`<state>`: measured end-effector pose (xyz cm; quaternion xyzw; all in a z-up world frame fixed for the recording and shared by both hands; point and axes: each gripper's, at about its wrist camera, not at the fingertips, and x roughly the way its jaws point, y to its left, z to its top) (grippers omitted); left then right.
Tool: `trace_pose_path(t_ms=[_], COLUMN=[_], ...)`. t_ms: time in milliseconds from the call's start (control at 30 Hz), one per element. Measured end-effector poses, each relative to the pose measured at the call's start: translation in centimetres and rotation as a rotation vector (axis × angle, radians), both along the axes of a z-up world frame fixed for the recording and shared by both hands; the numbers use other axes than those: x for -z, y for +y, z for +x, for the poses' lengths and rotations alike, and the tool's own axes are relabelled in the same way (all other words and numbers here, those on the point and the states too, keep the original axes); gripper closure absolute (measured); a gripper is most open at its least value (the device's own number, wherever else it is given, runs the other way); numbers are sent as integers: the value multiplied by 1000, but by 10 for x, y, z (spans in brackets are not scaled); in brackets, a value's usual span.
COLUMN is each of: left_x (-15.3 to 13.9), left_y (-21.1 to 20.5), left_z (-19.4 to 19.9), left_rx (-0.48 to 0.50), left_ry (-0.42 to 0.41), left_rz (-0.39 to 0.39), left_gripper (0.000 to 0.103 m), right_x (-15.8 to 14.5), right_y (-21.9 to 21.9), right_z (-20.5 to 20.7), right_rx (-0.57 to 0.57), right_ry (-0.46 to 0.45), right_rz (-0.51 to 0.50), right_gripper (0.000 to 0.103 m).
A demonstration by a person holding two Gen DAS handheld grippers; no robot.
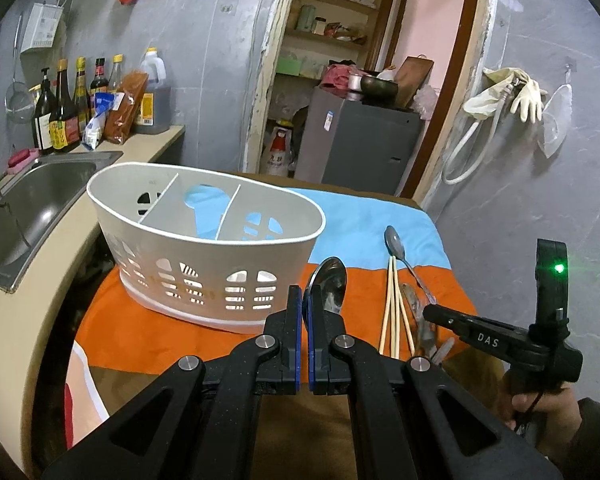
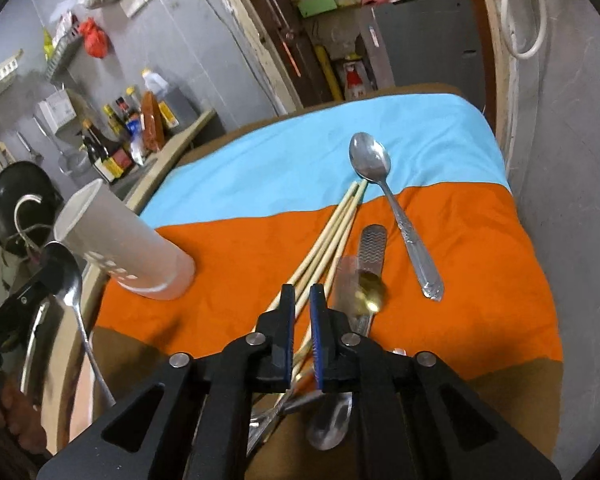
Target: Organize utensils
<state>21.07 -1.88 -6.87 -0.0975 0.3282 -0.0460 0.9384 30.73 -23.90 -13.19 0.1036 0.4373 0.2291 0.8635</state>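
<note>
Left gripper (image 1: 304, 304) shut tight on the held spoon (image 1: 330, 280). Round end of the spoon sticking up past the fingertips, thin handle hanging down below, as seen from the right wrist view. Held up in the air, just in front of the white basket (image 1: 204, 272) and a bit to its right.

Basket standing upright on the orange part of the cloth (image 1: 160, 340), near the left edge of the table. Lots of little holes in its wall. Three parts inside, split by two thin walls. Beside it on the left, a metal sink (image 1: 40, 196), with dark bottles (image 1: 60, 116) lined up behind.

Right gripper (image 2: 300, 300) low over the pile of things on the cloth, pointing down at it. Fingers only a tiny bit apart, with a thin gap between them. Nothing pinched. Chopsticks (image 2: 332, 236) lying right under the fingertips and running away toward the blue part of the cloth. Held from behind by a hand (image 1: 540, 404).

To the right of the chopsticks, a long spoon (image 2: 380, 172) lying flat, round end on the blue, handle on the orange. Between the two, a flat metal handle (image 2: 374, 244) with a wavy pattern and a gold spoon (image 2: 370, 296), touching each other. More spoons under the right gripper, too hidden to count.
</note>
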Motion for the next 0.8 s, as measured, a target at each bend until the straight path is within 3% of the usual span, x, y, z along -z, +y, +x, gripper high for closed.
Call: trace_pose_path(t_ms=[267,433,733,767,800], left_x=[7,13,14,14,14], left_y=[-8,-13,-18,-18,-18], left_z=[5,8,11,11,10], left_rx=[-9,-18,-32,-34,-36], left_ry=[24,40,51,50,49], left_rz=[3,8,22,24,26], left_gripper=[103,103,103,103,103], right_x=[8,23,37,38,39], right_y=[-39,-54,-46,-47,-47], right_z=[18,22,35,38,39], right_rx=[61,61,-47,-53,-58], right_ry=[21,57,110,117,120], right_rz=[-10,-9,112,136,149], right_gripper=[83,83,84,85,93])
